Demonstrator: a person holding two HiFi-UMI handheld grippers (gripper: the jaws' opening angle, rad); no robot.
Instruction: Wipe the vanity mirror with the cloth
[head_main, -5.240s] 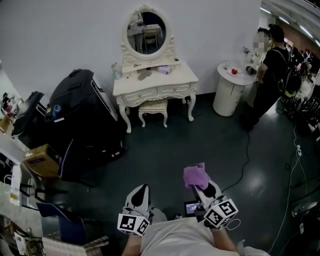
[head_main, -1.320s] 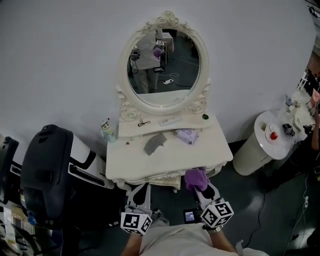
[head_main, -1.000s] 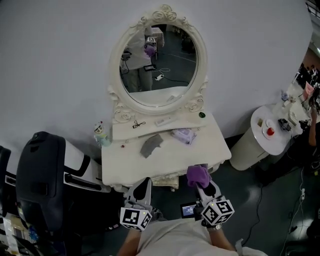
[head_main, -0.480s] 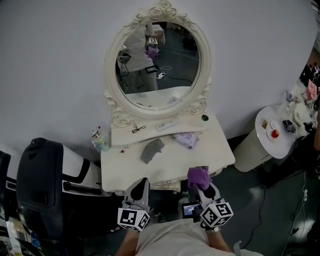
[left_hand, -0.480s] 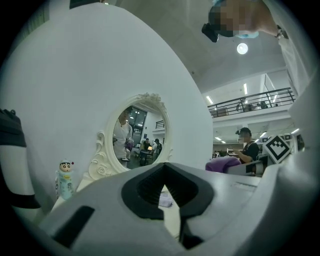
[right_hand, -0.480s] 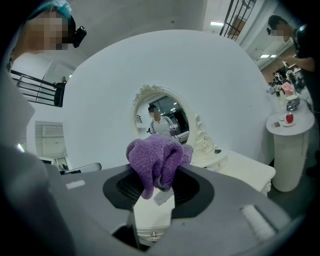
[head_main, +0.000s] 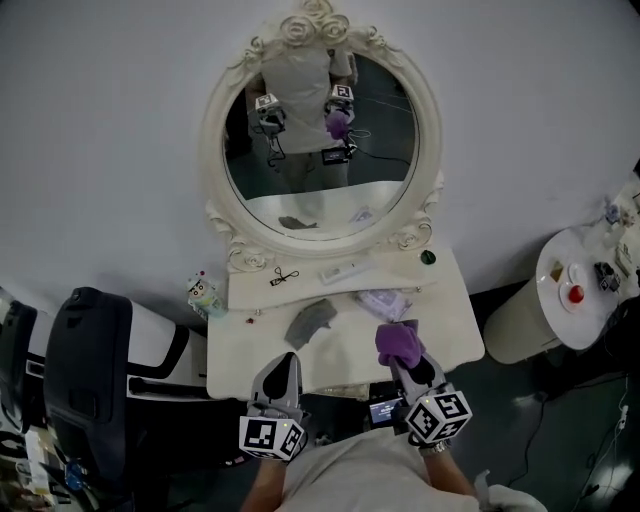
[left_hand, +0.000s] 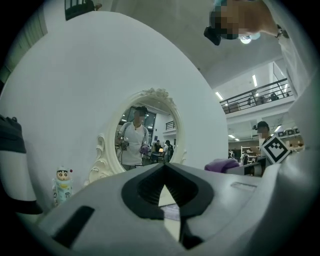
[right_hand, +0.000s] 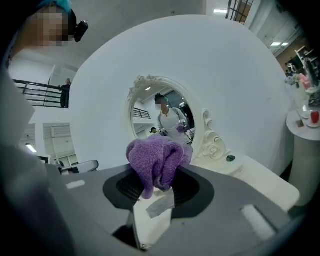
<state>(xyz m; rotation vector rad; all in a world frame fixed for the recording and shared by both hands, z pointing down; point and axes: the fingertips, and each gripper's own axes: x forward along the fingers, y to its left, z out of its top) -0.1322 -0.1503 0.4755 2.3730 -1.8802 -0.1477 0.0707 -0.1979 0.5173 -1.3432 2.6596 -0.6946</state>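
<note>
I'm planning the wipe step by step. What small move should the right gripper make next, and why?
Probably lift the right gripper up and forward toward the mirror. It is shut on the cloth but hangs low over the table's front edge, well short of the glass, so the cloth cannot touch it yet.

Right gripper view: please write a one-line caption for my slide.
Right tool shut on the purple cloth, facing the oval vanity mirror above the white table.
</note>
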